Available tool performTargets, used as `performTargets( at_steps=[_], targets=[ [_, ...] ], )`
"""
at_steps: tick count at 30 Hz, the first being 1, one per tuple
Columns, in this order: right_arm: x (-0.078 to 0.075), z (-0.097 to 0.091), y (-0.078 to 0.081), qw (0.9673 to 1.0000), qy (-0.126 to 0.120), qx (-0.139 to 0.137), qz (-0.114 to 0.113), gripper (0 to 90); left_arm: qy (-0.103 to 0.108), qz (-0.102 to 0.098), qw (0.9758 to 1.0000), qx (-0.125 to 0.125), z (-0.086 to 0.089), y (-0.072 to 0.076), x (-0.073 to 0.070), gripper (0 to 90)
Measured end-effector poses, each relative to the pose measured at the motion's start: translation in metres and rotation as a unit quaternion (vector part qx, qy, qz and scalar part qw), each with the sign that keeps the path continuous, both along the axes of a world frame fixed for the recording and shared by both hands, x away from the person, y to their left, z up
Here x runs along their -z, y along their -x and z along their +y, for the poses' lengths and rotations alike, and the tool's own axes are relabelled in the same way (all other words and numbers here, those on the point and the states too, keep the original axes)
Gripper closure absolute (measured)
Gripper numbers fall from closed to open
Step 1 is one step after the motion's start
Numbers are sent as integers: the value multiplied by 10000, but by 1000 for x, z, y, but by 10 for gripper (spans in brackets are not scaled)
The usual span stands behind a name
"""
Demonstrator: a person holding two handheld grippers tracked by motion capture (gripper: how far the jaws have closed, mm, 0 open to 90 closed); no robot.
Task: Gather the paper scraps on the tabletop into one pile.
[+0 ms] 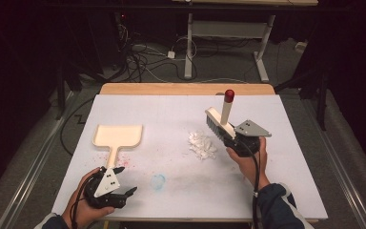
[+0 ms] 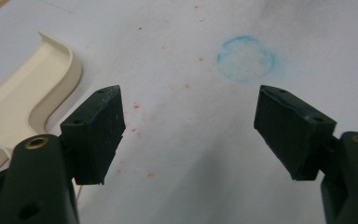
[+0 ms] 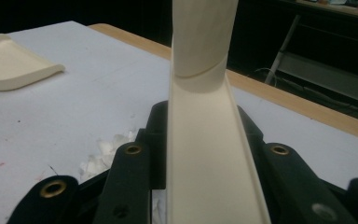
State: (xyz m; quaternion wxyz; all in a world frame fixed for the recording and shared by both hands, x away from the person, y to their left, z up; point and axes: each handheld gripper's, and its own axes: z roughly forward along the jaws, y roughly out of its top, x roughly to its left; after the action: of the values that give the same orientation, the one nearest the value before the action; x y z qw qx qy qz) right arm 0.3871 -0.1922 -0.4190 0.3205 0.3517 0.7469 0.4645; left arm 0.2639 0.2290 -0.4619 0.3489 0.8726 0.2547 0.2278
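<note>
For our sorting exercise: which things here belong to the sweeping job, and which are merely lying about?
In the job: brush clamped in the right gripper; white scraps; dustpan near the open left gripper.

Lying about: blue ring mark; red specks; floor cables.

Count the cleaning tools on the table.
2: a cream dustpan lying at the left, near the open left tongs, and a brush gripped by the right tongs beside the white scraps.
</note>
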Motion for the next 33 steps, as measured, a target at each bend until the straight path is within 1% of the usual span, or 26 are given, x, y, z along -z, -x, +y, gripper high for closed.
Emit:
performTargets(
  at_steps=[3,4,6,7,8,9,10,12,14,16,19,20,23,24,26,27,30,32,33],
  targets=[
    [-7,-6,5,10000,-36,-45,-69,673,50,-5,9999,-88,3,0,0,239],
    [-9,-8,6,9999,-32,-38,-99,673,38,-17,9999,-132,4,-1,-1,239],
    [-13,-11,10,9999,-52,-36,-137,673,67,-17,9996,-275,6,-2,-1,237],
    [-15,-13,12,9999,-59,-33,-140,673,69,40,9992,-384,7,-3,-1,237],
    [-17,-15,13,9998,-52,-27,-167,674,33,20,9987,-499,9,-5,-1,237],
    [-19,-17,15,9999,-69,-15,-157,673,20,59,9978,-657,10,-7,0,235],
    [-20,-19,17,9998,-76,-30,-173,674,24,149,9964,-831,12,-9,1,235],
    [-22,-24,20,9998,-77,-30,-174,673,-15,250,9930,-1152,15,-13,3,235],
    [-25,-30,24,9998,-52,-8,-186,673,70,426,9891,-1405,19,-20,6,235],
    [-26,-37,29,9998,-55,9,-185,673,122,533,9853,-1621,22,-25,7,232],
    [-29,-48,36,9998,-75,85,-164,673,260,659,9808,-1818,25,-30,9,226],
    [-29,-52,39,9998,-73,89,-184,674,328,683,9789,-1896,26,-32,9,222],
    [-30,-60,50,9995,-47,178,-256,674,487,832,9745,-2026,28,-38,10,220],
    [-30,-62,54,9994,-70,217,-262,673,513,864,9735,-2052,29,-40,11,220],
    [-29,-66,61,9994,-86,221,-243,673,570,940,9709,-2129,29,-45,13,220],
    [-29,-68,64,9994,-52,202,-268,673,563,971,9698,-2167,29,-47,13,220],
    [-26,-69,71,9995,-15,187,-235,673,674,1062,9653,-2288,29,-55,15,220],
    [-24,-70,74,9997,-10,159,-203,673,680,1154,9620,-2380,29,-60,17,232],
    [-23,-69,74,9997,-5,152,-164,673,650,1202,9611,-2400,28,-62,19,235]
  ],
)
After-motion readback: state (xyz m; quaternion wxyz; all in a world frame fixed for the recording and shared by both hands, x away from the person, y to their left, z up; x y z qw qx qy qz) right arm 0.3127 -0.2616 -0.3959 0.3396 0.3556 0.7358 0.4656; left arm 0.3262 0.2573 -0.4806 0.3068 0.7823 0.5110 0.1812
